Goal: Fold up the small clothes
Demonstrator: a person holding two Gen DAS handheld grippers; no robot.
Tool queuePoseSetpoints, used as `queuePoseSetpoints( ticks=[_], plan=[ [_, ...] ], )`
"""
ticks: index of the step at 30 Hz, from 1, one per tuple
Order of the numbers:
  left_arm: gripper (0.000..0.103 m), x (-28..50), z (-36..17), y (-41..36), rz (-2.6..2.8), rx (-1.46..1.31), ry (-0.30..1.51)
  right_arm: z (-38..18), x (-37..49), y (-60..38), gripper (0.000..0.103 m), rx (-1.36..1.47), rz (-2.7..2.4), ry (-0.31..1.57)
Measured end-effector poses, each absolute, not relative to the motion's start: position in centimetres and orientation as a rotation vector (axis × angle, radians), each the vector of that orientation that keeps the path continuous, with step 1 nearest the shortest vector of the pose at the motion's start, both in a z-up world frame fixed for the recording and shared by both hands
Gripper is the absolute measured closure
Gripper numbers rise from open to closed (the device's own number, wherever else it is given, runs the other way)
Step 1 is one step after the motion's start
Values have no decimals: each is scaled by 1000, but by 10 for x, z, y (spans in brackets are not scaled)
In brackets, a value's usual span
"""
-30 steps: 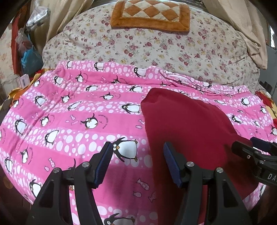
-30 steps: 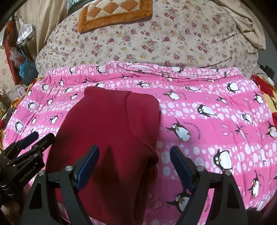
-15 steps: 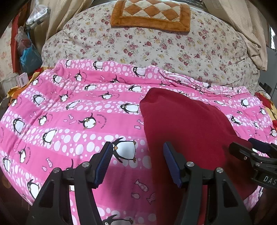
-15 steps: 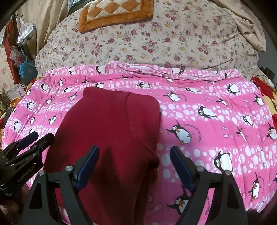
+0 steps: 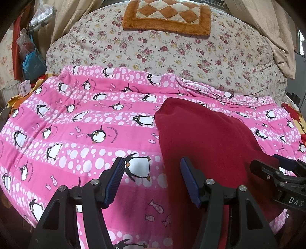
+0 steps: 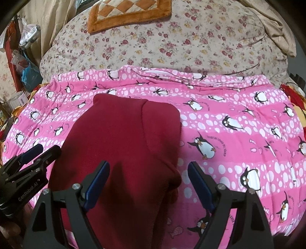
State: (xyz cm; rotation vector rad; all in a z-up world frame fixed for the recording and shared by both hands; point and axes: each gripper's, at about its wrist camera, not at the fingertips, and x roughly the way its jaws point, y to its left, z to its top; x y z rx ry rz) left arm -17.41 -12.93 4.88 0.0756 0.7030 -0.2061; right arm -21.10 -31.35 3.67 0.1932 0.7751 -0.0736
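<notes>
A dark red garment (image 5: 206, 143) lies folded lengthwise on the pink penguin blanket (image 5: 86, 134), with one flap laid over its right side (image 6: 160, 130). My left gripper (image 5: 152, 162) hovers open over the garment's left edge, its right finger above the red cloth and its left finger above the blanket. My right gripper (image 6: 148, 164) stands wide open over the near right part of the garment (image 6: 124, 138), with nothing pinched. Each gripper shows in the other's view: the right one (image 5: 277, 170) at the garment's right edge, the left one (image 6: 38, 153) at its left edge.
Behind the blanket a floral quilt (image 5: 172, 49) rises in a mound with an orange checked cushion (image 5: 166, 17) on top. Beige cloth (image 5: 277, 38) hangs at the back right. Plastic bags and boxes (image 5: 30, 57) crowd the left side of the bed.
</notes>
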Motion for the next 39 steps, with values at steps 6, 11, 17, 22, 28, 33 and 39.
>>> queuePoseSetpoints(
  ticks=[6,11,17,22,28,33,39],
  plan=[
    [63,-173,49,-129,-206,74,702,36,-211,-312,16,195,-73,768],
    [63,-173,49,-128,-207,73,704,36,-211,-311,16,196,-69,772],
    [63,-173,49,-128,-207,74,702,36,-210,-308,16,192,-61,774],
    [63,-173,49,-127,-207,72,703,36,-209,-307,16,193,-55,776],
    [63,-172,50,-126,-206,66,704,36,-208,-307,16,195,-49,780],
    [63,-173,51,-127,-200,72,693,33,-208,-307,16,194,-46,786],
    [63,-173,51,-127,-199,62,697,32,-207,-306,16,194,-41,792]
  ],
)
